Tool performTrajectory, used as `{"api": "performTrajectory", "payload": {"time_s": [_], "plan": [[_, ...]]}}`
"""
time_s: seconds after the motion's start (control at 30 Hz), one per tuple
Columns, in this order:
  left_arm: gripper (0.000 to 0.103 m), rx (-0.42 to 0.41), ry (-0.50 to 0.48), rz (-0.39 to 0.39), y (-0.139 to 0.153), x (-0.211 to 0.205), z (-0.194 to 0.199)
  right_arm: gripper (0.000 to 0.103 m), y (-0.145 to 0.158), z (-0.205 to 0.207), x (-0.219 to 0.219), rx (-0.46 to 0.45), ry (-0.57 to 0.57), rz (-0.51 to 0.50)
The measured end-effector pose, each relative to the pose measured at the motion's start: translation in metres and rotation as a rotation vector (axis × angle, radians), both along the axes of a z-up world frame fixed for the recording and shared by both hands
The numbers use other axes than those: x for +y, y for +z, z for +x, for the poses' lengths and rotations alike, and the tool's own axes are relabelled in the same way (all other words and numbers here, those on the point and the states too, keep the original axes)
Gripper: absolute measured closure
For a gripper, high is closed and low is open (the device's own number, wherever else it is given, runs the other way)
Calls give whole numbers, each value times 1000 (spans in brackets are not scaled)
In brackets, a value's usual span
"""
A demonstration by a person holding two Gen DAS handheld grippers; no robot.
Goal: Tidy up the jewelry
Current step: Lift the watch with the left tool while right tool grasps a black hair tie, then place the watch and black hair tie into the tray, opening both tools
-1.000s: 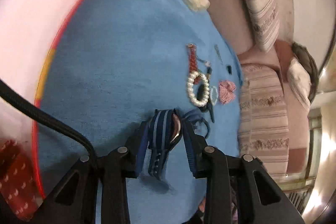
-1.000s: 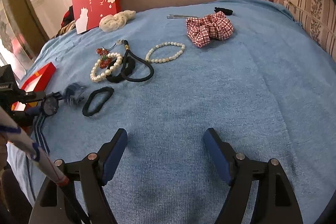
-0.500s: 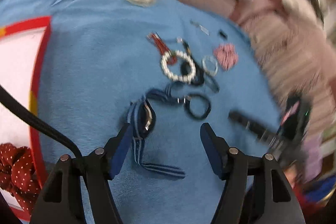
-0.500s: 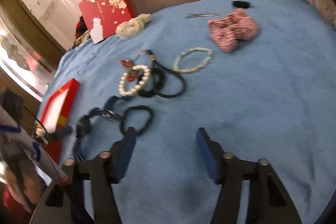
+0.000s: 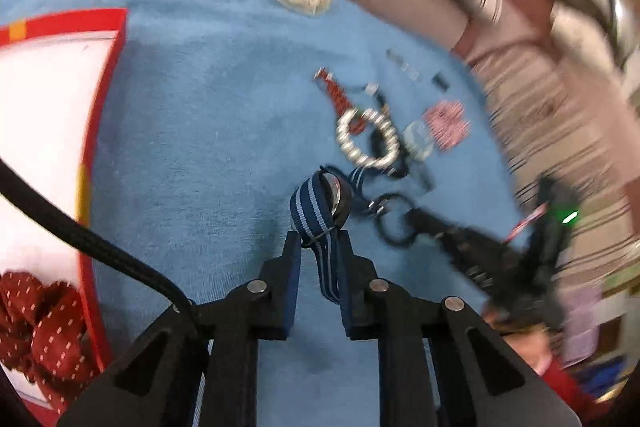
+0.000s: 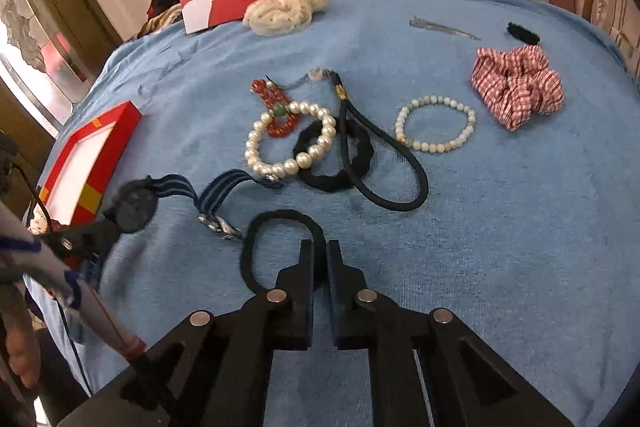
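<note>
Beside the pearl bracelet [image 6: 290, 143], the left claw [image 5: 318, 247] has just clenched the striped watch strap [image 5: 310, 211], the right claw [image 6: 319, 255] the black hair tie [image 6: 280, 247].

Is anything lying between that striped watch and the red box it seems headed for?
Nothing visible does. The left gripper grips the watch by its strap; only bare blue towel lies between it and the red box.

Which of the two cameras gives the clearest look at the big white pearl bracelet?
The right wrist view: the pearl bracelet is sharp there, each bead distinct, lying over a red bead strand and a black scrunchie. The left wrist view shows it smaller and motion-blurred.
</note>
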State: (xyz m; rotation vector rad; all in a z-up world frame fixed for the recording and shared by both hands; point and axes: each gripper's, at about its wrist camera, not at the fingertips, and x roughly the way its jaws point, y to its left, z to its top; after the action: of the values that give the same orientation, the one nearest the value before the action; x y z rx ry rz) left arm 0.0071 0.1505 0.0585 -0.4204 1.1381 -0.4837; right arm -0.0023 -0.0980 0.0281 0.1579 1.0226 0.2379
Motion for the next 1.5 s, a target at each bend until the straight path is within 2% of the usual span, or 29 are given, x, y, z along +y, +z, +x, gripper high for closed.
{"api": "performTrajectory", "payload": {"time_s": [0.07, 0.27, 0.47, 0.63, 0.7, 0.83, 0.9, 0.97, 1.03, 1.17, 1.2, 1.23, 1.3, 1.43, 1.5], "plan": [[87, -8, 33, -100, 12, 19, -4, 97, 13, -6, 2, -21, 9, 6], [87, -78, 167, -321, 44, 83, -7, 97, 63, -22, 33, -111, 86, -17], [87, -141, 310, -440, 51, 151, 7, 97, 102, -31, 93, -186, 214, -43], [88, -98, 492, -539, 17, 221, 14, 97, 102, -26, 142, -170, 299, -45], [95, -74, 563, -581, -2, 247, 11, 97, 98, -20, 158, -153, 324, -47], [95, -31, 655, -629, -25, 273, 6, 97, 89, -4, 189, -126, 361, -48], [95, -27, 672, -599, -25, 278, 6, 97, 85, 6, 206, -113, 375, -42], [95, -39, 683, -484, -19, 280, 5, 97, 80, 16, 222, -97, 387, -33], [95, -33, 698, -411, -18, 281, 7, 97, 73, 27, 239, -81, 398, -33], [91, -28, 733, -339, -14, 285, 1, 97, 53, 45, 274, -36, 427, -71], [83, -38, 734, -339, -12, 288, -3, 97, 48, 48, 282, -27, 437, -89], [69, -55, 736, -343, -10, 291, -7, 97, 41, 50, 291, -22, 450, -120], [53, -108, 756, -366, -1, 295, -15, 97, 34, 51, 303, -28, 469, -172], [43, -194, 789, -371, 12, 301, -26, 97, 30, 49, 315, -57, 490, -263], [40, -213, 813, -337, 16, 302, -28, 97, 28, 47, 317, -60, 497, -293]]}}
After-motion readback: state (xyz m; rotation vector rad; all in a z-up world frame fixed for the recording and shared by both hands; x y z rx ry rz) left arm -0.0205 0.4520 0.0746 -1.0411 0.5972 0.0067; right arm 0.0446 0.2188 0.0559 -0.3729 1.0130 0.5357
